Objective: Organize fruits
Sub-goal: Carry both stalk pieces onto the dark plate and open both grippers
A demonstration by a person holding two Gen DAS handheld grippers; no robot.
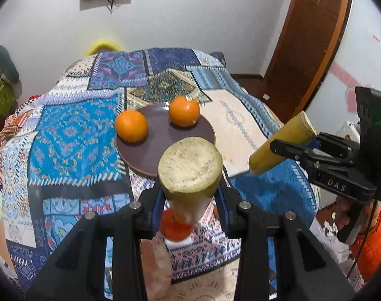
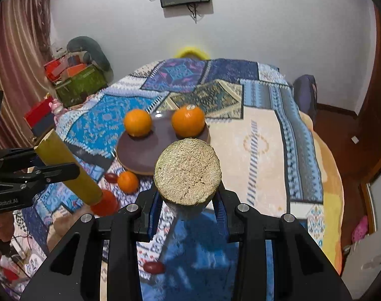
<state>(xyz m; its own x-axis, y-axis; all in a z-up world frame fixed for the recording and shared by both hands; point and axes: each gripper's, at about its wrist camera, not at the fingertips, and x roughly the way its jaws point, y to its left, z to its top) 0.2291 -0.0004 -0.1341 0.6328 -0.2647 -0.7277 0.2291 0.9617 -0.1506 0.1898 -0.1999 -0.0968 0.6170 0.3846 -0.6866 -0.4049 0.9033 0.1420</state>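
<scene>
Left hand-held gripper (image 1: 190, 198) is closed on a yellow-green stalk piece (image 1: 189, 168), cut end facing the camera. Right hand-held gripper (image 2: 187, 195) is clamped on a second stalk piece (image 2: 187, 173) in the same manner. Both are held above a bed with a patchwork quilt (image 2: 265, 135). Beyond them a brown plate (image 1: 162, 148) lies on the quilt, carrying two oranges (image 1: 131, 126) (image 1: 184, 110). A smaller orange (image 2: 127, 181) lies on the quilt just beside the plate's near edge.

I am seeing two oranges (image 2: 137, 122) (image 2: 188, 121) occupying the plate's (image 2: 140, 155) far half; its near half is lying open. A small orange (image 2: 127, 181) and red fruits (image 2: 110, 177) are obstructing the near-left approach.
</scene>
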